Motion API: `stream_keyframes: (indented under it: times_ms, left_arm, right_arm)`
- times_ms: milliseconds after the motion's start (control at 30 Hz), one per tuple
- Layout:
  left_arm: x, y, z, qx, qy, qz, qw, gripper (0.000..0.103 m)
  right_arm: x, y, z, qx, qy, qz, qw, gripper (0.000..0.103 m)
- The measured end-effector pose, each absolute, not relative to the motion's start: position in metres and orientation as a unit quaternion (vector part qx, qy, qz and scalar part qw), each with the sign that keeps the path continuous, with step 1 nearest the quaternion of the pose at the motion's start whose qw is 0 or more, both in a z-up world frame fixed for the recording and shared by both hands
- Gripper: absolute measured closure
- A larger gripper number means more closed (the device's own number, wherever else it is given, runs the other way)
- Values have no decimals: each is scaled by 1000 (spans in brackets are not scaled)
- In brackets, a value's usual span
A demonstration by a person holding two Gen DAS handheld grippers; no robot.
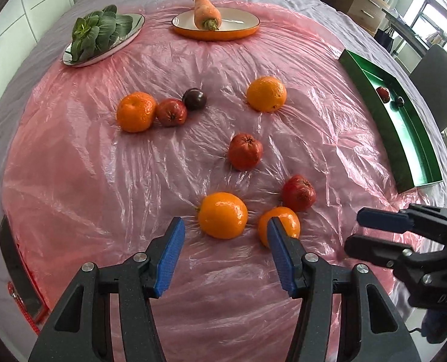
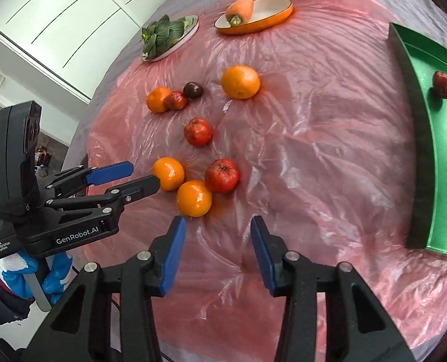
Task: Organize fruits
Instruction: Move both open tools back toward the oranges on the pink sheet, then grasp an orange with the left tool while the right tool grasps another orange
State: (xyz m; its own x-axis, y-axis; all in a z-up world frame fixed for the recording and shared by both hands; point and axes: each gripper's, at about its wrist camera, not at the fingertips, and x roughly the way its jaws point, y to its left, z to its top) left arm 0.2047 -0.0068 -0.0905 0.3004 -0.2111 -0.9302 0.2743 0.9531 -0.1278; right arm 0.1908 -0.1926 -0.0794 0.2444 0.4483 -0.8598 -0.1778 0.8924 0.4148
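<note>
The left gripper hung over the pink plastic sheet covering the surface, its jaws spread and empty, with a near orange lying just ahead between the blue pads. A second orange sat partly behind the right-hand pad, touching a red apple. The right gripper also had its jaws apart, pinching nothing, above bare sheet. Farther out lay another red apple, a lone orange, and a cluster of an orange, a red fruit and a dark plum. The green tray at the right held a red fruit. A carrot and leafy greens rested on separate plates at the far edge.
</note>
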Motion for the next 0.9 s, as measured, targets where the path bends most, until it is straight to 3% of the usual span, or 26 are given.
stream_keyframes:
  times_ms: [267, 900]
  left_arm:
    - [218, -9, -109, 22, 595, -160, 787, 53]
    - [237, -8, -132, 37, 609, -228, 758, 62]
  right_arm:
    - [203, -172, -101, 151, 589, 217, 764, 39]
    - [229, -161, -132, 209, 626, 207, 723, 39]
